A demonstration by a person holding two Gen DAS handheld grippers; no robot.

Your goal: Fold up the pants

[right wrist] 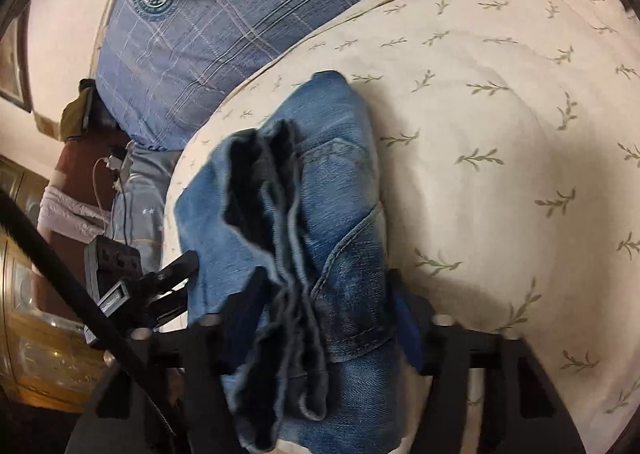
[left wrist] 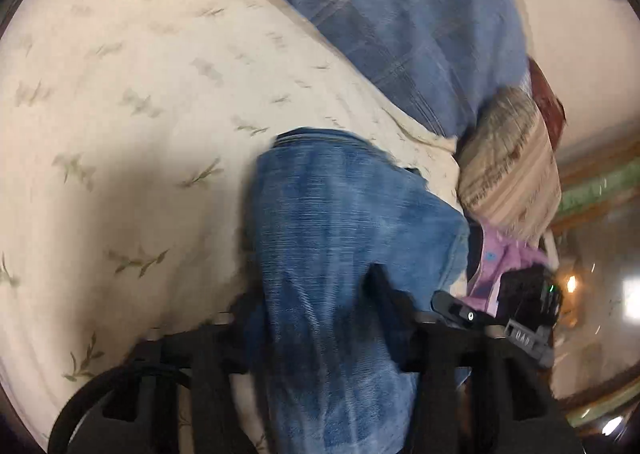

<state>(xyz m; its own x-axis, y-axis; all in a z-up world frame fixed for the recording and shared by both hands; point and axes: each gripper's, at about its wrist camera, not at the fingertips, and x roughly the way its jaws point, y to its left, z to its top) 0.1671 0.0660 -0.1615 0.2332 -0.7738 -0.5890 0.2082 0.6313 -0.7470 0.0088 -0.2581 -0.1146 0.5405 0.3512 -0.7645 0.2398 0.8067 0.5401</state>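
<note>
Blue denim pants hang bunched between both grippers above a cream bedsheet with a leaf print. My left gripper is shut on a fold of the denim, which drapes over and hides most of its fingers. In the right wrist view the pants show a back pocket and several stacked edges. My right gripper is shut on this thick bundle. The left gripper's body also shows in the right wrist view, close to the left of the pants. The right gripper's body shows in the left wrist view.
A blue plaid pillow lies at the head of the bed, also in the left wrist view. A striped tan cushion and pink cloth lie at the bed's edge. A white charger cable lies beside the bed.
</note>
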